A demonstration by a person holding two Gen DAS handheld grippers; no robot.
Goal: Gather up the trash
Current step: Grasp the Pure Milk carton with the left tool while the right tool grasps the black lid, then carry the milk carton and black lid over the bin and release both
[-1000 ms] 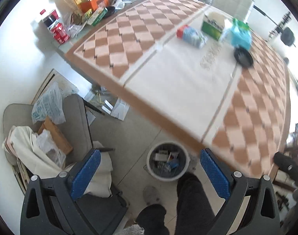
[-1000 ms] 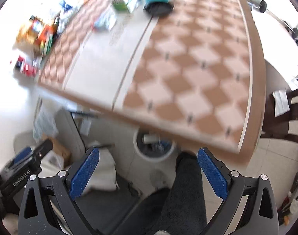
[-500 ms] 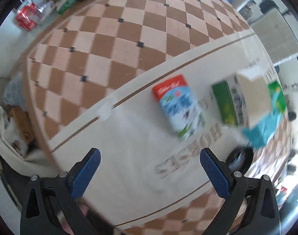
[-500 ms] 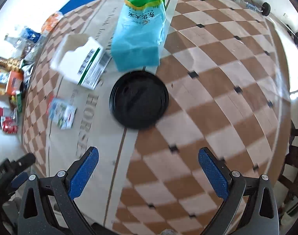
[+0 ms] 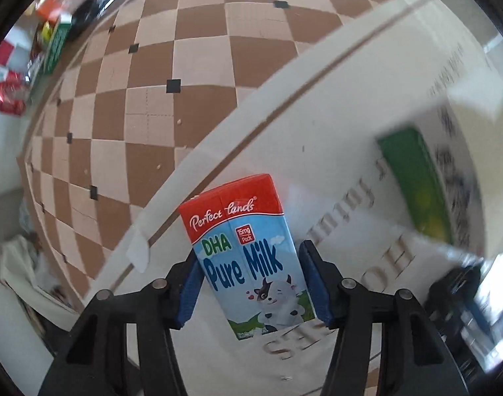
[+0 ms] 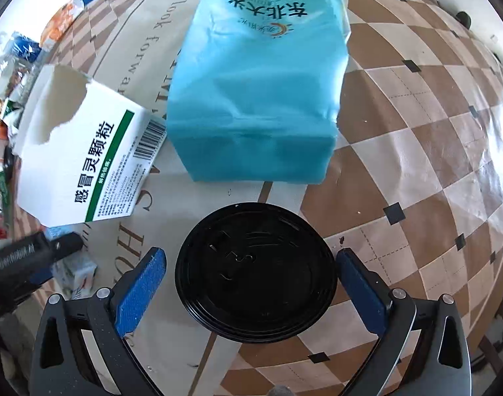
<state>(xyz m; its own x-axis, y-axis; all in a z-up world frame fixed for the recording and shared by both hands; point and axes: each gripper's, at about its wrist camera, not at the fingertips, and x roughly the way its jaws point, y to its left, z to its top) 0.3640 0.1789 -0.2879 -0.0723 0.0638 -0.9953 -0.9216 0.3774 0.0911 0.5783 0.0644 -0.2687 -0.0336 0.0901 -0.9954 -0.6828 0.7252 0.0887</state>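
Observation:
A small milk carton (image 5: 248,250) with a red top and blue front lies on the checkered table. My left gripper (image 5: 250,283) has its blue pads closed against both sides of it. A round black lid (image 6: 255,275) lies flat on the table between the spread blue pads of my right gripper (image 6: 251,288), which is open with a gap on each side. The milk carton and my left gripper also show at the left of the right wrist view (image 6: 76,272).
A blue rice bag (image 6: 261,85) lies just beyond the lid. A torn white and green medicine box (image 6: 83,158) lies to its left; it shows blurred in the left wrist view (image 5: 429,178). Snack packets and cans (image 5: 30,49) crowd the table's far left edge.
Both grippers came up from above the floor bin and moved down over the table. The left closed in on the milk carton. The right dropped around the black lid.

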